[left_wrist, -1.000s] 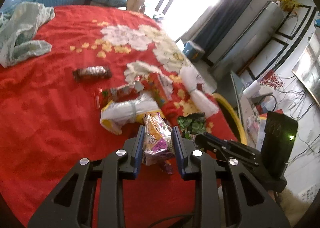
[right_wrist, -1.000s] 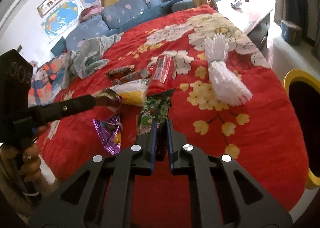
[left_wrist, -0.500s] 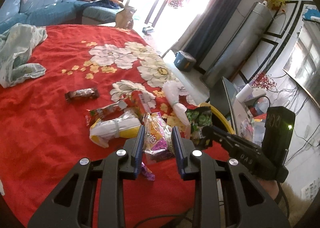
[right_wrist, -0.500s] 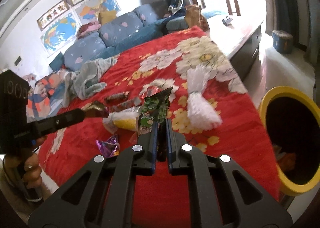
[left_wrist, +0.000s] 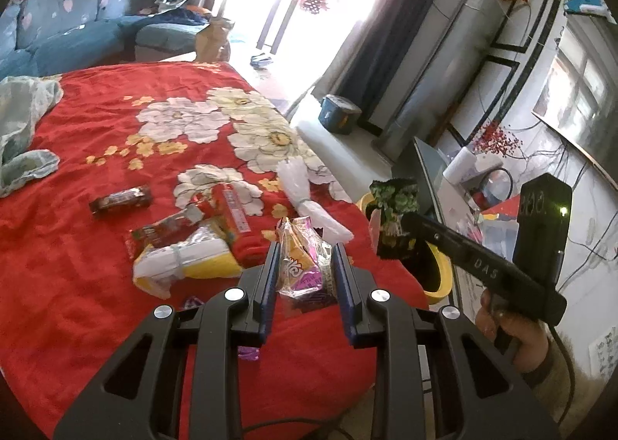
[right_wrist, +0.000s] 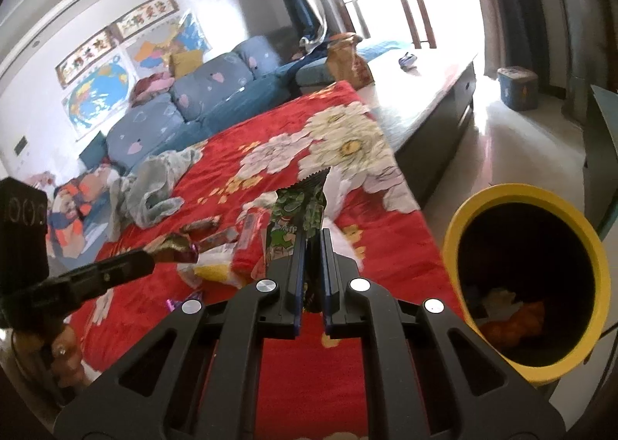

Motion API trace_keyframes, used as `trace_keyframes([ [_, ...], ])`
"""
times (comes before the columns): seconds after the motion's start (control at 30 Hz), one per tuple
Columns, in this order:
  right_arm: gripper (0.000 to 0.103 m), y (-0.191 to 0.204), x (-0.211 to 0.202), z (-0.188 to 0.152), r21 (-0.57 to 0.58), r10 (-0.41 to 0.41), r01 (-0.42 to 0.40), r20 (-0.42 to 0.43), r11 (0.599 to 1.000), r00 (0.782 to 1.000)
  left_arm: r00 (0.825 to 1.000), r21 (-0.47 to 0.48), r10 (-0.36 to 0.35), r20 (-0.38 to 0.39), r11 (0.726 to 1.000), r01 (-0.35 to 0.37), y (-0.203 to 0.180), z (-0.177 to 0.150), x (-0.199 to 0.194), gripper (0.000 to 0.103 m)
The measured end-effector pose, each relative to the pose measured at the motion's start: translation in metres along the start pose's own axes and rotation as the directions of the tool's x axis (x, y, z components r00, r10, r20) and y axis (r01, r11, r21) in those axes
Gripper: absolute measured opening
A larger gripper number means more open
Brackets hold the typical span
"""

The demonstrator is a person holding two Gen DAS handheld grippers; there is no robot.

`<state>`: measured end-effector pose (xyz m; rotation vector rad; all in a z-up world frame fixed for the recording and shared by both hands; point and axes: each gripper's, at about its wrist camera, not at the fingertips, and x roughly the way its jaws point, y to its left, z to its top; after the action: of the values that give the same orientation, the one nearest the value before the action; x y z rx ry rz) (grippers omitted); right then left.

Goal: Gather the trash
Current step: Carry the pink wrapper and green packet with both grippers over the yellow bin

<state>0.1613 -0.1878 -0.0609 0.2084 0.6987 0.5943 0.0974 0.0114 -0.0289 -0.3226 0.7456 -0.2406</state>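
wrappers [left_wrist: 119, 201] lie on the blanket [left_wrist: 77, 285]; the bin [right_wrist: 525, 285] stands beside its right edge.

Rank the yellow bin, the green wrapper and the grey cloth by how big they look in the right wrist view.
1. Yellow bin, clearly largest.
2. Grey cloth and green wrapper: these look alike; the wrapper is held close to the camera and the cloth lies farther off, so no ranking between them.

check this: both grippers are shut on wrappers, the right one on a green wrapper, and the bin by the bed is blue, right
Not quite: the bin is yellow, as the right wrist view shows. The rest holds: the right gripper is shut on the green wrapper, and the left gripper grips a clear wrapper.
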Motion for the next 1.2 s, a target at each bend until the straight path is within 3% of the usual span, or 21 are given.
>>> trace_keyframes([
  [1.2,0.004,-0.072,-0.034,0.01,0.149,-0.137,0.122,0.095,0.981,0.986,0.995,0.159,-0.072,-0.066,0.984,0.081,-0.077,-0.003,0.046,0.026],
])
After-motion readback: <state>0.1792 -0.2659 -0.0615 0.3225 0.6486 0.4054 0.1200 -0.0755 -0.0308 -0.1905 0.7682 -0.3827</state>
